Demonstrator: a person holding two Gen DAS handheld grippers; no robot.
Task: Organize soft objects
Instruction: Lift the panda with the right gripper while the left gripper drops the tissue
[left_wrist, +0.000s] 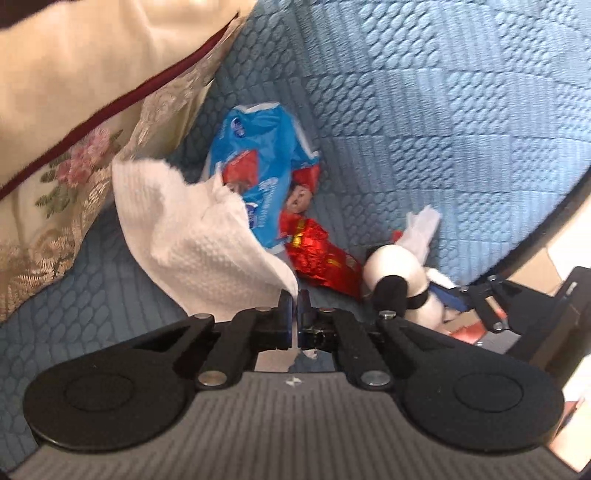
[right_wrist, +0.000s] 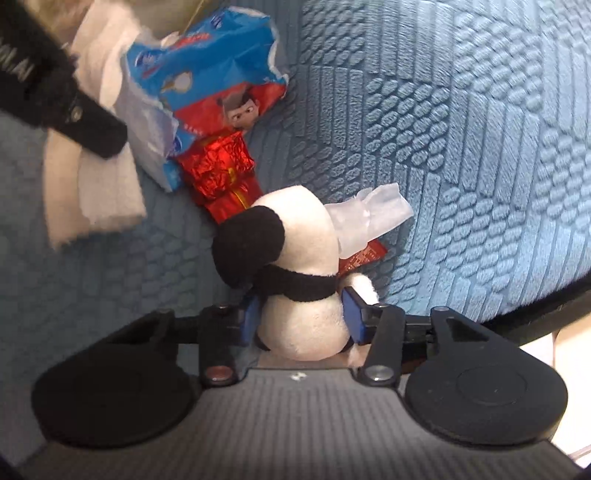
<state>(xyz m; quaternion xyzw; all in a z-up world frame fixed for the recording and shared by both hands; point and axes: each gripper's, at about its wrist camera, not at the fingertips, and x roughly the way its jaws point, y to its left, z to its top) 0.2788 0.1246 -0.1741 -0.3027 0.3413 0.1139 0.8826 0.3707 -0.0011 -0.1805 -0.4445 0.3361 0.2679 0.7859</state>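
Jaws of the left gripper (left_wrist: 295, 295) are closed on a white tissue (left_wrist: 192, 236) at lower centre; the plush panda (right_wrist: 303, 295) is clamped by the right gripper (right_wrist: 301, 317).

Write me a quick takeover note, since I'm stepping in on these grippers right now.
Left gripper: shut on a corner of the white tissue.
Right gripper: shut on the panda plush.
Blue tissue pack and red foil packet lie on the blue quilted cover, beside the plush.
Done: both items gripped.
Left: probably place both, then tidy the packets.
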